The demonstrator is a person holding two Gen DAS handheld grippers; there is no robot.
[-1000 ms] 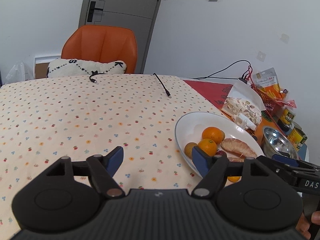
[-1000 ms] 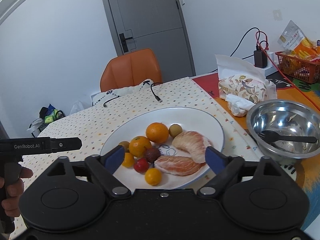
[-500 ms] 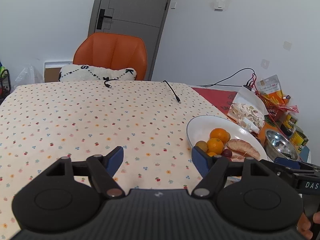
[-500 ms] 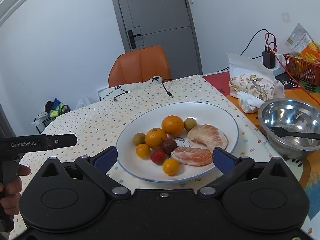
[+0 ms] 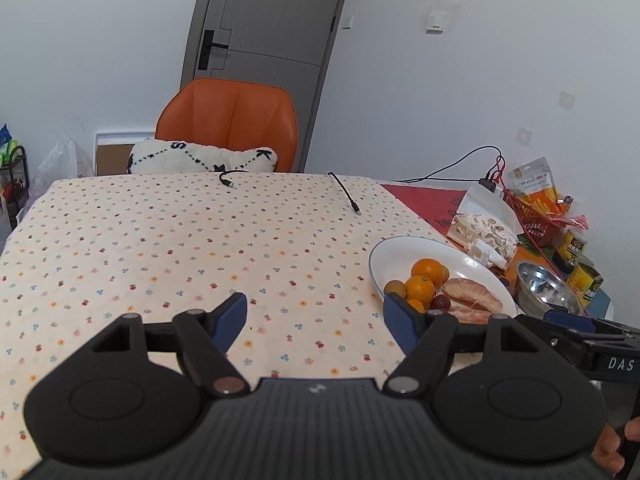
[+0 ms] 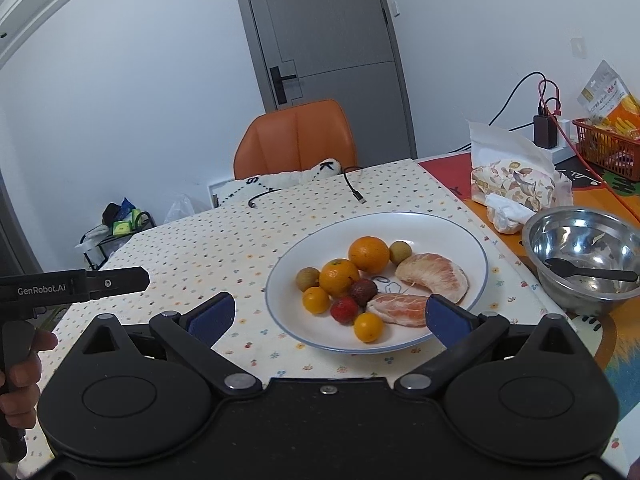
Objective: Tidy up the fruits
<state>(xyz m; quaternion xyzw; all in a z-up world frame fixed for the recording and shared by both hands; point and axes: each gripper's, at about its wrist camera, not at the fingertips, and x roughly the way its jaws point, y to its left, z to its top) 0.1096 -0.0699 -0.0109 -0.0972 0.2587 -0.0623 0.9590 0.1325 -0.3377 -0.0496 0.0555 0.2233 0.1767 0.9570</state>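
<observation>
Fruit sits gathered on the white plate (image 6: 472,248), at one o'clock of the right tool (image 6: 326,314), whose jaws stand wide and empty. Left tool (image 5: 314,316) is part open, empty, over bare cloth. The placing step appears finished; next move calls for checking for strays. The desk (image 5: 160,240) wears spotted cloth; orange chair (image 5: 228,120) at twelve o'clock.

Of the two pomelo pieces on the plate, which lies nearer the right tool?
The flatter pomelo piece at the plate's near rim, beside the tool's right finger; the curved piece lies behind it.
</observation>
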